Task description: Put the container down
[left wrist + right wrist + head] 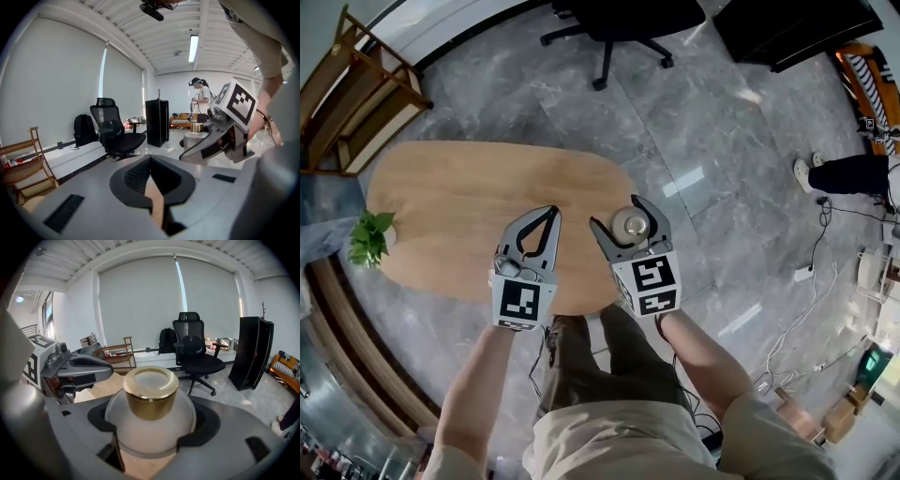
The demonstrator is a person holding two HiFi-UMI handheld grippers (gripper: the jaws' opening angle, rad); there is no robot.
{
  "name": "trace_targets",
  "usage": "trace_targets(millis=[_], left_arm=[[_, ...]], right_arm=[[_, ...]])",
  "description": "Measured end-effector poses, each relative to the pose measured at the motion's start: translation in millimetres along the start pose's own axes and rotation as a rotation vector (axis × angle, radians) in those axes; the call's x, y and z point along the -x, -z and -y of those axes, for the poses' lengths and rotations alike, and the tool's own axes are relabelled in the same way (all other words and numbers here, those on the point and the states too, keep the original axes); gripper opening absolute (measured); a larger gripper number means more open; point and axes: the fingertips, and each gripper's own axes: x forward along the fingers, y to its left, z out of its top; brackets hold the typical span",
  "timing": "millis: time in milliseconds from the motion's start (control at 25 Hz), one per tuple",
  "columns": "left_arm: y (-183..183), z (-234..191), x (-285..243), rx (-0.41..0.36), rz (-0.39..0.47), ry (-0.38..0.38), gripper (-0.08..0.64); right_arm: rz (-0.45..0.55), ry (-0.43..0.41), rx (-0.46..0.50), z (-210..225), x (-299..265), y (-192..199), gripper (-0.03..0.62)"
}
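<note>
Above the surface (450, 206): container (150, 420) clamped at its round belly in right gripper (623, 217). Judged rigid, slick, breakable; best held there, below gold collar. Left gripper (549, 214) closed, empty.

l tongs (552, 213) closed, r tongs (617, 214) clamped

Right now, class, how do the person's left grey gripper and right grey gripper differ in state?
The left grey gripper has its jaws shut tip to tip; the right grey gripper has them spread. The left holds nothing; the right grips a round frosted-white container with a gold neck. Both hang over the oval wooden table.
</note>
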Motion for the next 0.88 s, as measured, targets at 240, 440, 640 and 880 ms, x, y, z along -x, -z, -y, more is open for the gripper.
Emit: trace_targets(millis=[240,440,640,880], left_arm=[[67,13,-29,0.049,-0.064,0.052,0.006],[122,18,-45,0.089,-0.113,0.076,0.006],[165,25,-58,0.118,-0.141,0.089,0.006],[198,34,-72,0.133,-0.164,0.097,0.006]], right_arm=[[-0.03,0.028,-0.035,10,-47,70,0.333],[-0.063,0.05,-0.067,10,-84,126,0.333],[-0.064,0.055,-0.054,4,-113,167,0.333],[-0.024,0.044,-0.043,2,-131,194,0.333]])
